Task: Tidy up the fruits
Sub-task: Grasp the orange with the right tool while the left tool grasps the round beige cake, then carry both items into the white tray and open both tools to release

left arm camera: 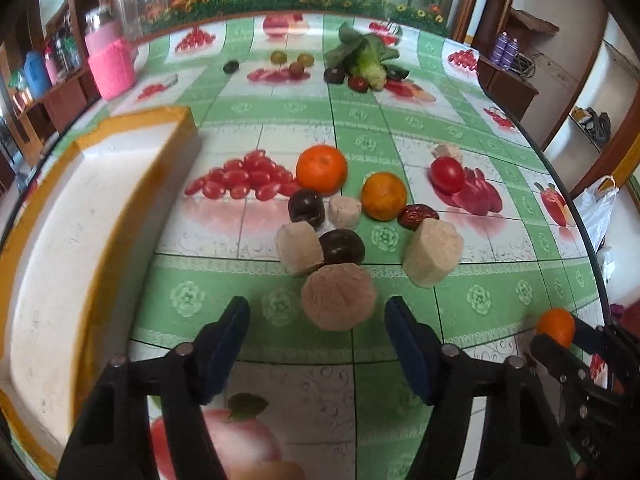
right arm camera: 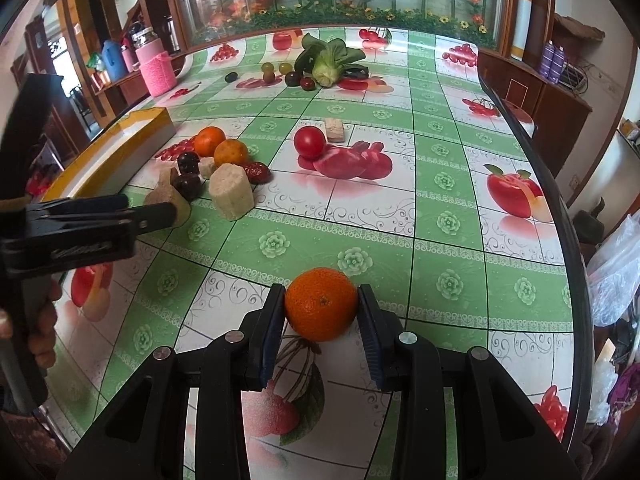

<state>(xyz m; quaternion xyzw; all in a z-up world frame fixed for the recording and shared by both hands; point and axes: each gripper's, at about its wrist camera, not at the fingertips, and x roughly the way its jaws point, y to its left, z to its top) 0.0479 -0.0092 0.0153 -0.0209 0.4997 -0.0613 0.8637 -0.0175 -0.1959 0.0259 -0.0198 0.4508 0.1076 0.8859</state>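
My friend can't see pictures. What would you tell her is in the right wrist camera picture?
The right gripper squeezes an orange just above a table covered in a green, fruit-printed cloth. Farther back on the left sit two more oranges, dark plums and pale beige chunks beside a yellow-edged box, where the left gripper reaches in.

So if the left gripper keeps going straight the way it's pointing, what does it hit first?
Most likely the tan round cake: it lies just ahead, centred between the open fingers of the left gripper. A dark plum sits right behind it. Depth is hard to judge in this fisheye view.
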